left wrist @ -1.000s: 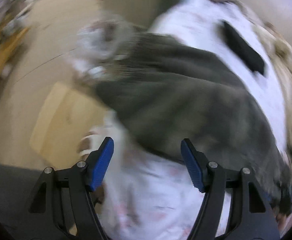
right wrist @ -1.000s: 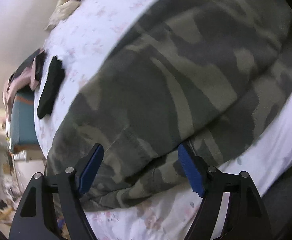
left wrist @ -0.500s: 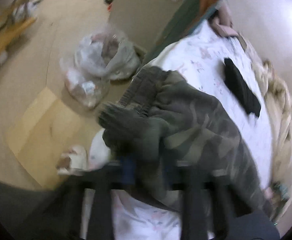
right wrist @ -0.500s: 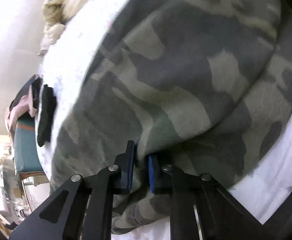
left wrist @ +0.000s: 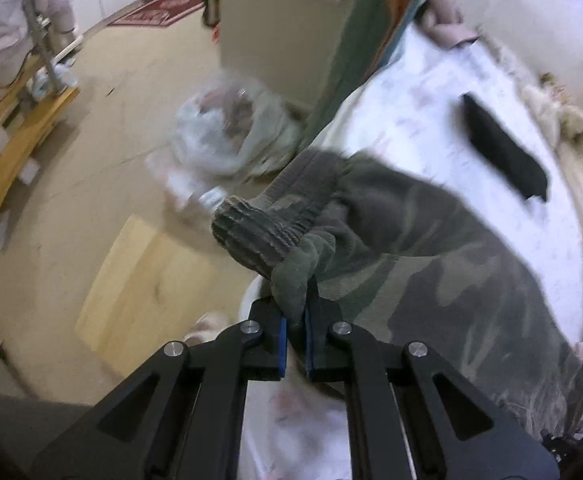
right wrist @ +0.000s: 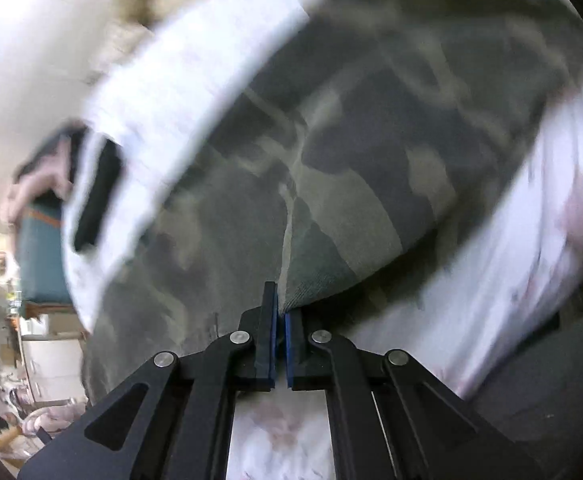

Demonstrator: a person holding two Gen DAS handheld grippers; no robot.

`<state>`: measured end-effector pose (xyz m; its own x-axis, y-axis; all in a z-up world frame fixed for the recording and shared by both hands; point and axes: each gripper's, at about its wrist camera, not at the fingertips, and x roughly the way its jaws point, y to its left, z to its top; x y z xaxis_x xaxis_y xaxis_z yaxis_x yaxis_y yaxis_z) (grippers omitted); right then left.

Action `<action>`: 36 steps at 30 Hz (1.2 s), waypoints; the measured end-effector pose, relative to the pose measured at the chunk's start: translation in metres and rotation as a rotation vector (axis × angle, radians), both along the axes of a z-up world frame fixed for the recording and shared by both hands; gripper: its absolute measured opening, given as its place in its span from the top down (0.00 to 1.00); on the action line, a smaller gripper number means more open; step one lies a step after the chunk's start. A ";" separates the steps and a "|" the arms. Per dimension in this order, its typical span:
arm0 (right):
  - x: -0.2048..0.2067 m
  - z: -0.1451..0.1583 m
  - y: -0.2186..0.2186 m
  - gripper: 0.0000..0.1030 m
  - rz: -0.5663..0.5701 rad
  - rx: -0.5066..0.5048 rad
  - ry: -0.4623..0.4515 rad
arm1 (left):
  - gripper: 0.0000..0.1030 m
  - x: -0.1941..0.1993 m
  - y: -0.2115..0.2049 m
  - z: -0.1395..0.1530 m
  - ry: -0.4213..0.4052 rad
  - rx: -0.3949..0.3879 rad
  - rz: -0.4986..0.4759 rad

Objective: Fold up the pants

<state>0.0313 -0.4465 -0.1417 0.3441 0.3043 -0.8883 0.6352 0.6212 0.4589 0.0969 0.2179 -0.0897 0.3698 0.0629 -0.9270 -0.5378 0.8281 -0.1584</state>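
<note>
bed w/ white floral-print sheet [left wrist: 431,92]: the green-grey camouflage fleece pants [left wrist: 451,264] lie spread across it, one end at the bed's edge, the rest running away over the sheet.

left gripper [left wrist: 295,336]: black frame, blue pads. fingers pressed nearly together, pinching a bunched bit of the pants fabric just behind the ribbed knit cuff [left wrist: 259,236]. cuff end sticks up and out past the bed edge, over the floor; fabric at the pinch is gathered into a small lump.

right gripper [right wrist: 280,344]: same build. blue pads pressed nearly together, pinching a fold edge of the pants [right wrist: 331,184]; fabric rises to a pointed ridge from the pinch. view is motion-blurred, so which part of the garment this is i cannot tell.

other items on bed: flat black rectangular object [left wrist: 503,152] on the sheet beyond the pants, apart from them; cream fluffy blanket [left wrist: 571,132] along the far side.

floor beside bed: beige carpet [left wrist: 103,184], clear plastic bag stuffed w/ clothes [left wrist: 231,132] near the bed's corner, pale wooden board [left wrist: 139,296] lying flat, yellow wooden rack [left wrist: 15,144] at the far left. teal upright panel [left wrist: 371,40] stands at the bed's end.
</note>
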 end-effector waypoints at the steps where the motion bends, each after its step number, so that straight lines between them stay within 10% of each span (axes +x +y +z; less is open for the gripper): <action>1: -0.002 -0.008 0.000 0.97 -0.008 0.013 0.035 | 0.92 -0.002 0.002 -0.003 0.013 -0.008 0.008; 4: -0.012 0.000 0.000 0.86 -0.025 0.020 0.079 | 0.73 -0.005 0.011 -0.015 0.079 -0.044 0.058; 9: -0.007 0.077 0.015 0.85 0.080 -0.115 -0.136 | 0.10 -0.029 0.034 0.001 -0.036 -0.029 0.227; 14: 0.052 0.066 0.059 0.73 0.309 -0.137 -0.186 | 0.06 -0.036 0.038 -0.029 -0.075 -0.288 0.314; 19: 0.071 -0.034 0.100 0.55 0.379 -0.055 0.044 | 0.02 -0.037 0.007 -0.095 0.037 -0.412 0.365; 22: 0.065 -0.025 0.114 0.55 0.443 -0.149 0.019 | 0.01 -0.031 0.009 -0.132 0.033 -0.560 0.432; 25: 0.057 -0.013 0.115 0.45 0.473 -0.130 -0.053 | 0.26 -0.017 0.009 -0.138 -0.042 -0.605 0.385; 29: 0.052 -0.020 0.109 0.44 0.422 -0.086 -0.038 | 0.77 0.000 -0.003 -0.098 -0.075 -0.450 0.234; 36: 0.057 -0.020 0.104 0.44 0.375 -0.062 -0.045 | 0.91 -0.009 -0.028 -0.023 -0.107 -0.156 0.140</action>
<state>0.0878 -0.3424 -0.1616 0.2587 0.3623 -0.8955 0.3387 0.8341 0.4353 0.0878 0.1896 -0.1127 0.4644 -0.0207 -0.8854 -0.6187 0.7077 -0.3411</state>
